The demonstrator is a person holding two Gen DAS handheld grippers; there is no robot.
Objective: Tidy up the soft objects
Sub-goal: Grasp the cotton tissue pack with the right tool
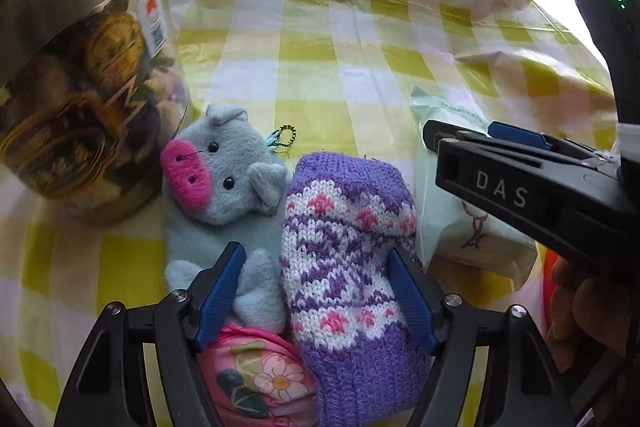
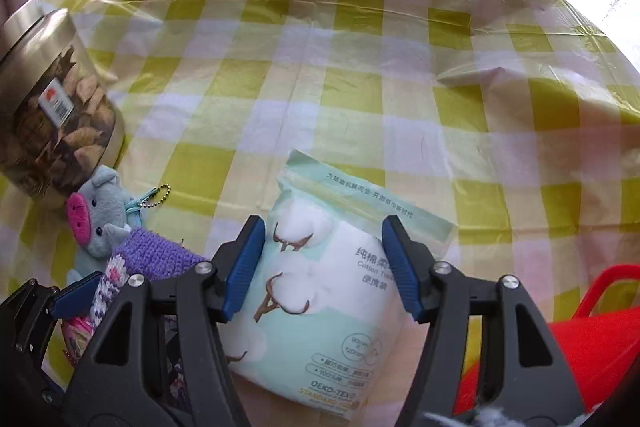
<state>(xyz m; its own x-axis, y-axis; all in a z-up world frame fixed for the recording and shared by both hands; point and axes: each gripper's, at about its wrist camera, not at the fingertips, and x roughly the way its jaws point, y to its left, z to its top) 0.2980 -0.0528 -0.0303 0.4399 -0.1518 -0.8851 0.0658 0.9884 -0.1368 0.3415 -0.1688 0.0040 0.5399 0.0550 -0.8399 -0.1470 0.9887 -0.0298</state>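
Left wrist view: left gripper [image 1: 316,287] pitched steeply down at the table, blue pads spread wide, straddling the purple knit sock [image 1: 344,267] at bottom centre. The right pad sits against the sock's edge, the left pad rests over the grey plush pig [image 1: 224,187]; can't tell if it's actually clamped. Pig has a pink snout and a ball chain, and lies touching the sock's left side. Pink floral pouch [image 1: 260,379] sits under the left pad. Clear jar [image 1: 80,87] at upper left.

Right wrist view: right gripper [image 2: 324,267] also angled down, pads either side of the cotton tissue pack [image 2: 320,287] at bottom centre, jaws partly open, contact unclear. Pack is mint and white with cotton-boll art; it reads "Cotton Tissue" and "OEKO-TEX STANDARD 100". Red basket [image 2: 592,339] at lower right. The gripper body is marked "DAS".
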